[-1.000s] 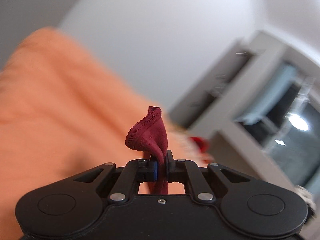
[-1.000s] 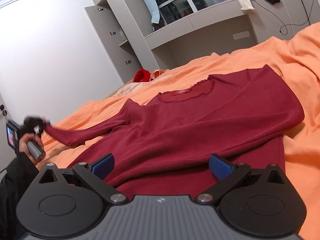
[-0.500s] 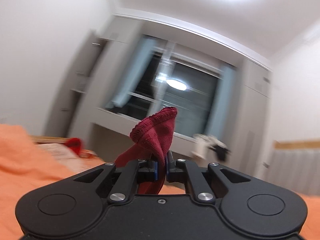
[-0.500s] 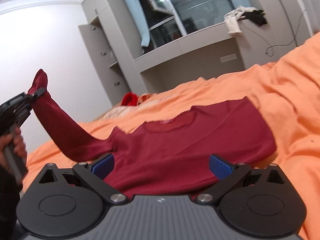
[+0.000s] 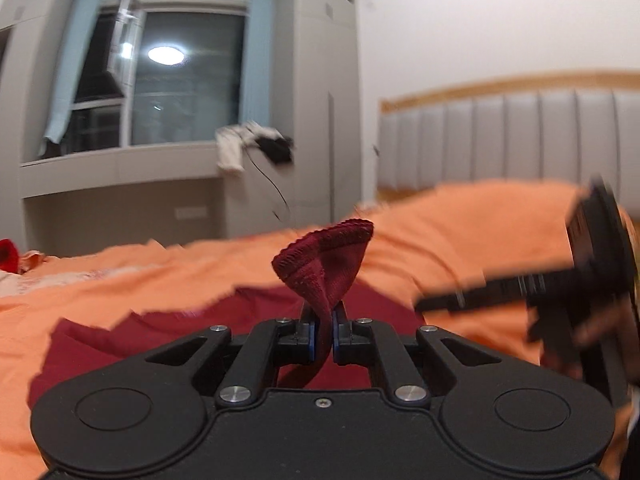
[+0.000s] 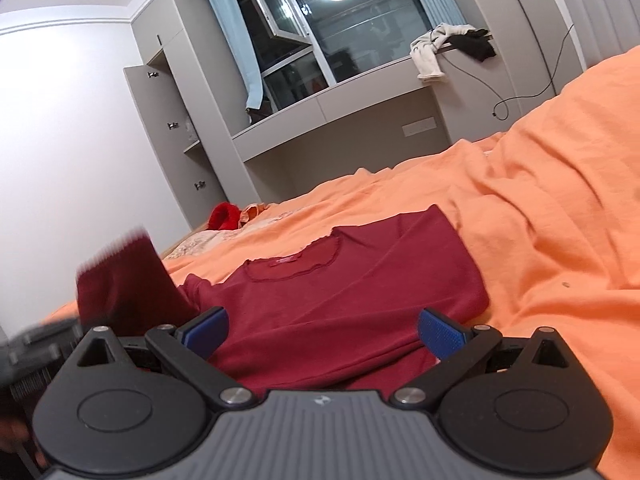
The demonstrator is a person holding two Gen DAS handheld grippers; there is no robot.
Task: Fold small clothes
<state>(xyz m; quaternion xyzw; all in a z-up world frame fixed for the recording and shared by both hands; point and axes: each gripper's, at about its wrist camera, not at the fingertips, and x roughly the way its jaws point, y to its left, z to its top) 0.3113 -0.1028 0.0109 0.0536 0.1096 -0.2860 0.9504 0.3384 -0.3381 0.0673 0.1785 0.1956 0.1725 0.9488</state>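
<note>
Left wrist: left gripper (image 5: 323,332) clamped on sleeve cuff (image 5: 326,258) of red top (image 6: 344,292), soft floppy knit, grab hems; right gripper (image 6: 320,330) spread wide, empty

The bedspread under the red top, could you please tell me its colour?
Plain orange bedspread; the right wrist view shows it best.

Both your wrist cameras sit low and close over the orange bed (image 6: 560,200), sharing the red top (image 6: 360,292) and window wall (image 5: 180,80).

Bright indoor light, motion blur, fisheye-warped edges
</note>
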